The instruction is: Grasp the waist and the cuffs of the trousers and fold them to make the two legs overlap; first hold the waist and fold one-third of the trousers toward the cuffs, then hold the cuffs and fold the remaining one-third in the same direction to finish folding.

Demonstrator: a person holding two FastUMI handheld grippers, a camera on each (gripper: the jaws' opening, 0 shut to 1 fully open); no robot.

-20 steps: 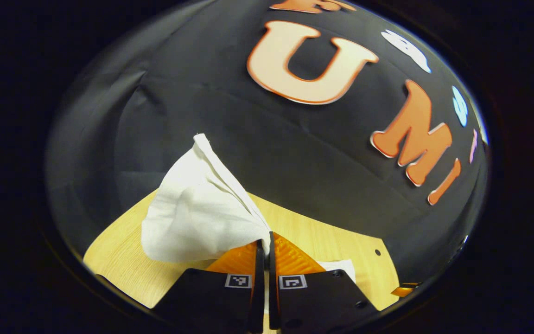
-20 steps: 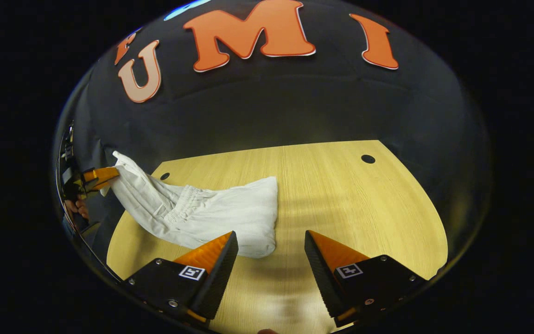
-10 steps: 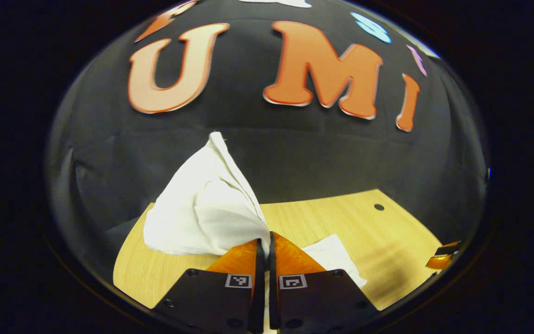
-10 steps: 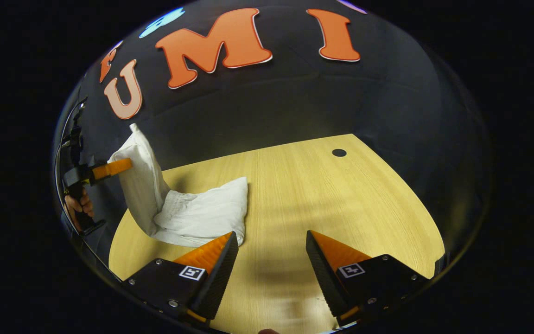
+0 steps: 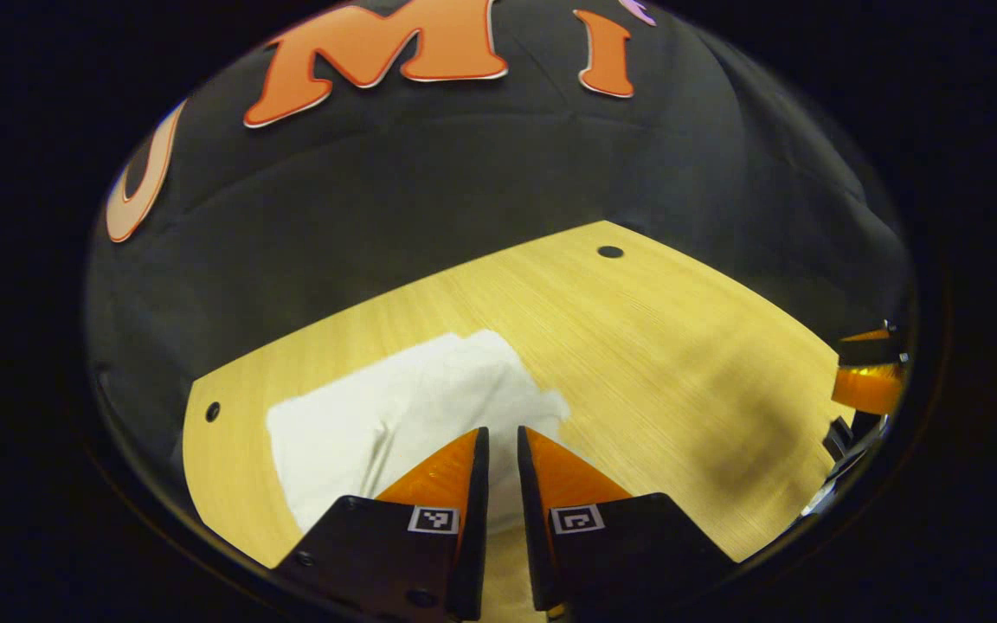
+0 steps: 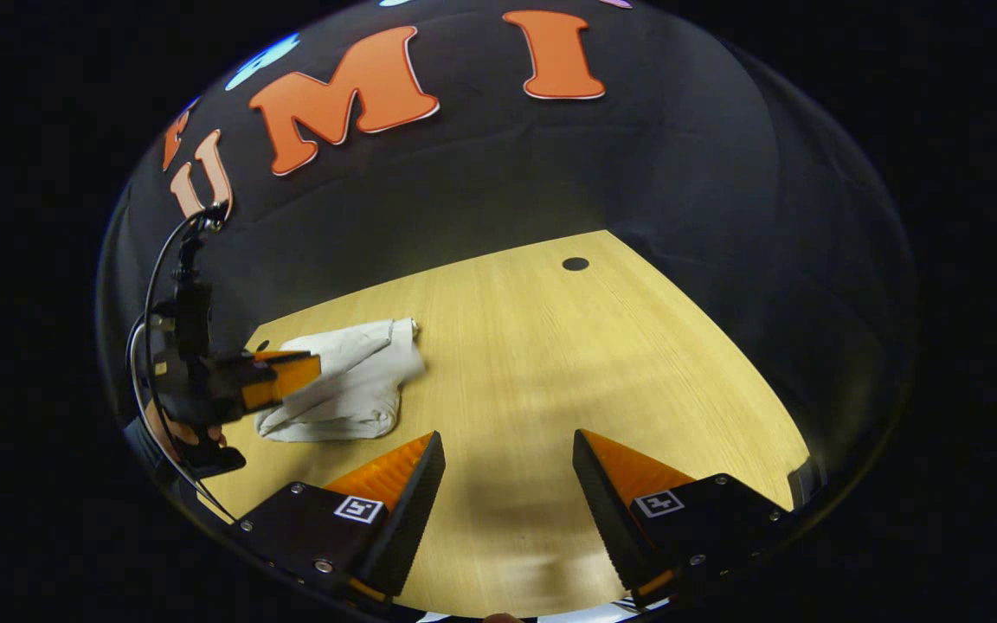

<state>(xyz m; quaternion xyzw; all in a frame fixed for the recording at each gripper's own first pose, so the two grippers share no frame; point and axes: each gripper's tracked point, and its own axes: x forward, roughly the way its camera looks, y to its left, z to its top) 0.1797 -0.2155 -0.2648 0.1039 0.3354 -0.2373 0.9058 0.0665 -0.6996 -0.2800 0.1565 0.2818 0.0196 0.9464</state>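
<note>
The white trousers (image 5: 395,415) lie folded in a compact bundle on the wooden table (image 5: 680,329), just beyond my left gripper (image 5: 498,430). Its fingers stand a narrow gap apart with no cloth between them. In the right gripper view the trousers (image 6: 351,381) rest at the table's left side, and the left gripper (image 6: 291,381) hovers over their near edge. My right gripper (image 6: 507,437) is wide open over bare wood, to the right of the bundle and apart from it. It also appears at the far right edge of the left gripper view (image 5: 866,372).
The table (image 6: 533,346) has a small round hole near its far edge (image 6: 575,263) and another at its left corner (image 5: 212,411). A hand (image 6: 161,424) holds the left gripper's handle, with a cable rising from it. Black cloth walls the booth behind.
The left gripper swung the raised cuff end over and down onto the bundle, then let it go; its fingers parted slightly. The trousers now lie flat and folded. The right gripper stayed open.
</note>
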